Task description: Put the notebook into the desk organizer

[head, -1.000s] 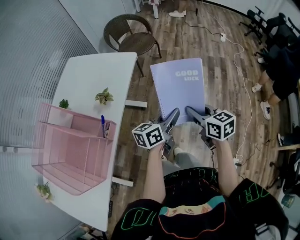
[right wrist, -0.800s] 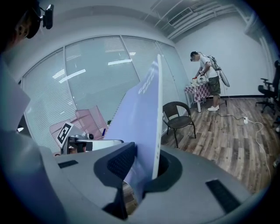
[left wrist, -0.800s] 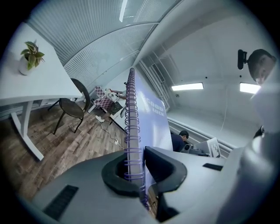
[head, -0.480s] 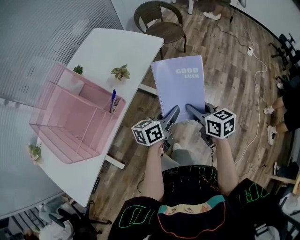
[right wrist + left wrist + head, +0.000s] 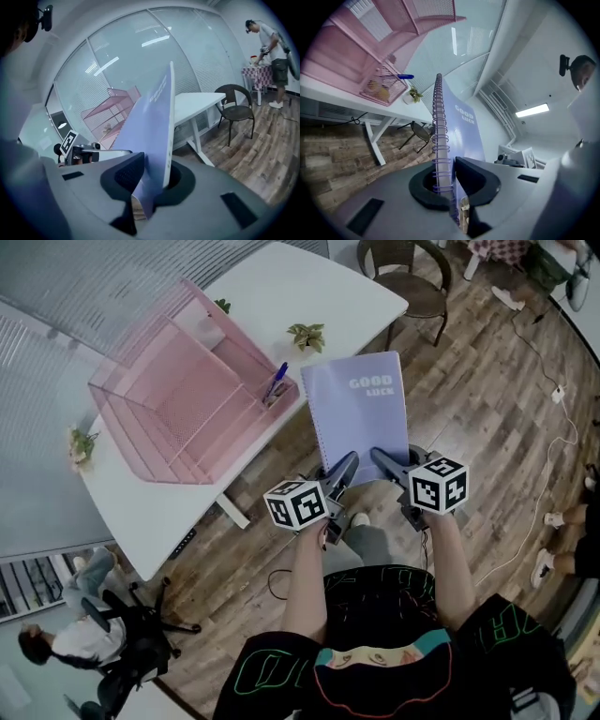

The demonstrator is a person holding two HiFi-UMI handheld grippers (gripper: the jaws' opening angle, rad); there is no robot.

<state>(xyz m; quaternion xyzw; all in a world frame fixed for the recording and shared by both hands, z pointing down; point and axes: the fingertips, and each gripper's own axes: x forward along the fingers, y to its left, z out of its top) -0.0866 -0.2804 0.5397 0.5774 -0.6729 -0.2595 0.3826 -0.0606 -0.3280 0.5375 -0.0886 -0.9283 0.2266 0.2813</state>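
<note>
Lilac notebook [image 5: 361, 418], one, pinched by left hand-held gripper [image 5: 346, 468], right hand-held gripper [image 5: 383, 462], one organizer [image 5: 178, 404]

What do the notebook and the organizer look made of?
The notebook has a matte lilac cover, probably card or thin plastic, since it juts out flat though held at one edge; its spiral looks like purple coated wire. The organizer is pink see-through mesh, likely painted metal.
</note>
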